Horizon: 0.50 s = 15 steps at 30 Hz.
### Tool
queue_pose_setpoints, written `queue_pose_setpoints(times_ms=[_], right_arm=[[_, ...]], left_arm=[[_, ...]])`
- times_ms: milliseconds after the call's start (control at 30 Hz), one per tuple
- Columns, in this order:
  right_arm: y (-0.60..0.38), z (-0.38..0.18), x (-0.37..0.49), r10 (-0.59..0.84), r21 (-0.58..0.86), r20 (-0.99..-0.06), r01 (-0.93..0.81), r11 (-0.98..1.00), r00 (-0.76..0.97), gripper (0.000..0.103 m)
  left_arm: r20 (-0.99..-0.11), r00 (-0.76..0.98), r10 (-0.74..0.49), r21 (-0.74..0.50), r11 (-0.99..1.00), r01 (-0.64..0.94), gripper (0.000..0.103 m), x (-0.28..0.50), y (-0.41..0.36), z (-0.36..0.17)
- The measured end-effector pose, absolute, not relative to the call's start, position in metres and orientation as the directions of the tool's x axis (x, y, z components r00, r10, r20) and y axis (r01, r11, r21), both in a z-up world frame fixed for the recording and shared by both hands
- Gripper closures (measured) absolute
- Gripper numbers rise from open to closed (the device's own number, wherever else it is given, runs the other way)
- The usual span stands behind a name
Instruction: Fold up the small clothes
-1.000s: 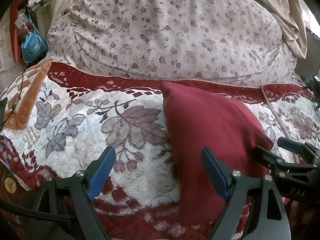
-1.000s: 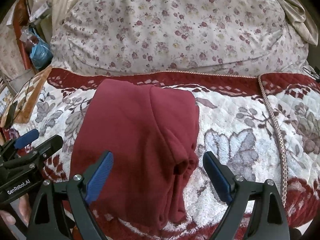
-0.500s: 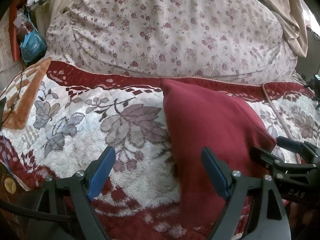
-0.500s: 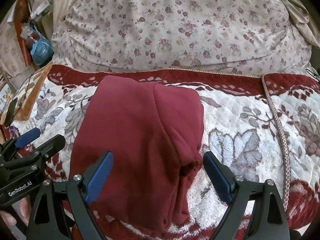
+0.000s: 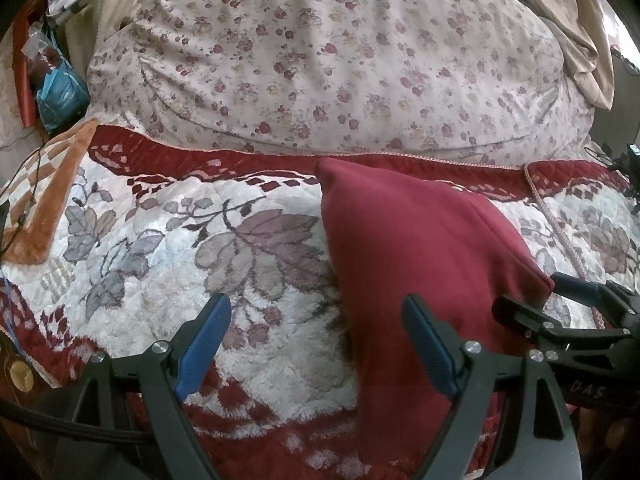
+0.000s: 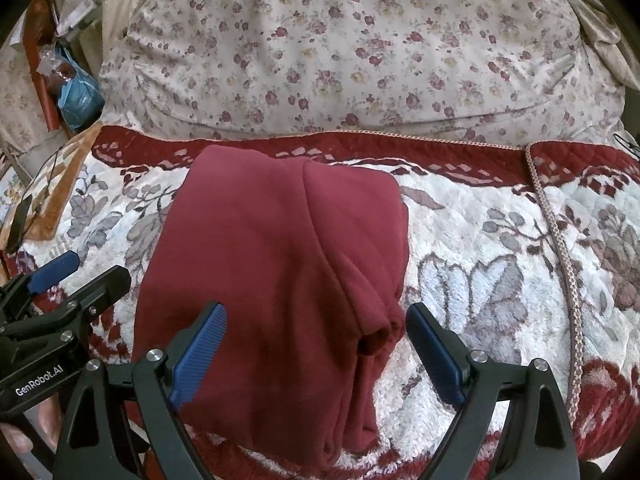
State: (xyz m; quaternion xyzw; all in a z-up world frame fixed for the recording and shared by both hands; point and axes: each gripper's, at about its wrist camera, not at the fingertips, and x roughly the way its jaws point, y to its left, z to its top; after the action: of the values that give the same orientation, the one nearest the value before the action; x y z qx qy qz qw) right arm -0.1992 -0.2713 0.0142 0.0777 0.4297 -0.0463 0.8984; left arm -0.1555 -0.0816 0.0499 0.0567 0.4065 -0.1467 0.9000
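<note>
Maroon garment lies part-folded on the plush blanket, before the floral pillow; left gripper and right gripper jaws wide, empty; judged next: pinch near hem, fold away evenly, smooth bunched cuff.

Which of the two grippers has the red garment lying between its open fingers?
The right gripper: the red garment lies between its fingers. The left gripper frames mostly blanket.

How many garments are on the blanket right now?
1: a dark red garment, folded, lies on the floral blanket in front of the flowered pillow, between the open left gripper and right gripper. Nothing else shows.
</note>
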Motion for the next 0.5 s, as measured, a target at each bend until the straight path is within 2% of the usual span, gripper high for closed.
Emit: queue_pose_setpoints(times_ms=[500], right_arm=[[-0.2711,0.0105,-0.1916,-0.006,0.107,-0.791,0.148,0.983,0.612,0.009]], left_arm=[[-0.755,0.618,-0.220,-0.017,0.948,0.317,0.017,-0.1518,-0.0831,0.0487]])
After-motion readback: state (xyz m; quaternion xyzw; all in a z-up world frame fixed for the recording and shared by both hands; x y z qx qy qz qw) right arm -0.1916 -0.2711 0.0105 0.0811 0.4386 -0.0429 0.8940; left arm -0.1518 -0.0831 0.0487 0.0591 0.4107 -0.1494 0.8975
